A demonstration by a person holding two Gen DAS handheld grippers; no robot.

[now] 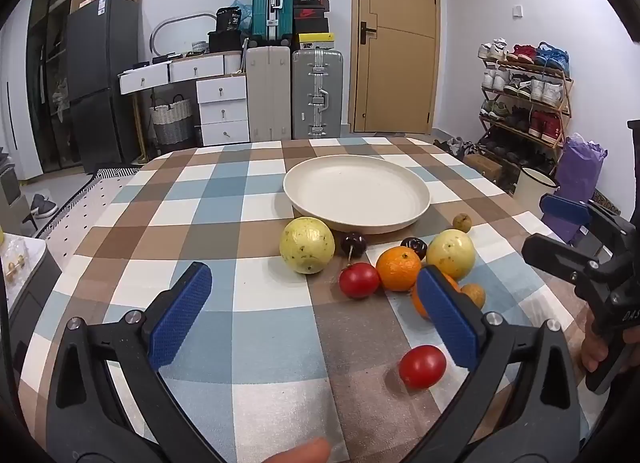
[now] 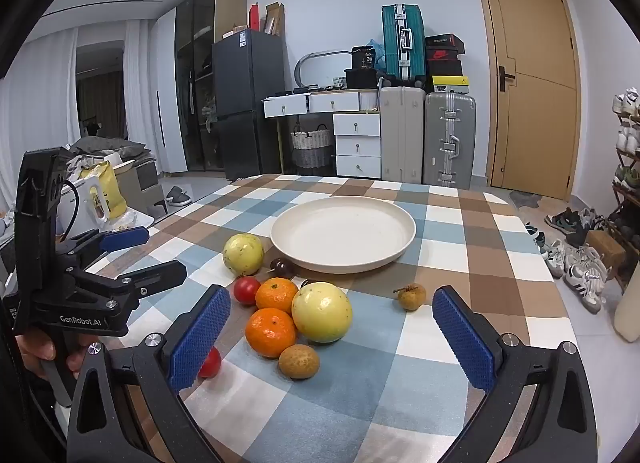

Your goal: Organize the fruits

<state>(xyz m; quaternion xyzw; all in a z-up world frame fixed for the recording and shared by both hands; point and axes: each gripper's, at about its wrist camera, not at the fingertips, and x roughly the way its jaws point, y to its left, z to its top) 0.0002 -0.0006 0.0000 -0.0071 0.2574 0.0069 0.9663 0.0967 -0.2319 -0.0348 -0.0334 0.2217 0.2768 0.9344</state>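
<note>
A cream plate (image 1: 356, 167) (image 2: 344, 259) stands empty on the checked table. In front of it lie two yellow guavas (image 1: 307, 245) (image 2: 322, 311), two oranges (image 1: 398, 267) (image 2: 271, 331), two red tomatoes (image 1: 359, 279) (image 1: 422, 366), two dark plums (image 1: 353, 243) and brown longans (image 2: 299, 361) (image 2: 411, 296). My left gripper (image 1: 316, 303) is open and empty above the table, the near tomato by its right finger. My right gripper (image 2: 332, 327) is open and empty, with the near orange, guava and longan between its fingers. Each gripper shows in the other's view (image 1: 560, 231) (image 2: 144, 251).
The table's checked cloth (image 1: 224, 199) runs to edges at the left and right. Behind the table stand suitcases (image 1: 316, 95), white drawers (image 1: 220, 103), a dark fridge (image 1: 100, 75) and a wooden door (image 1: 396, 39). A shoe rack (image 1: 524, 95) is at the right.
</note>
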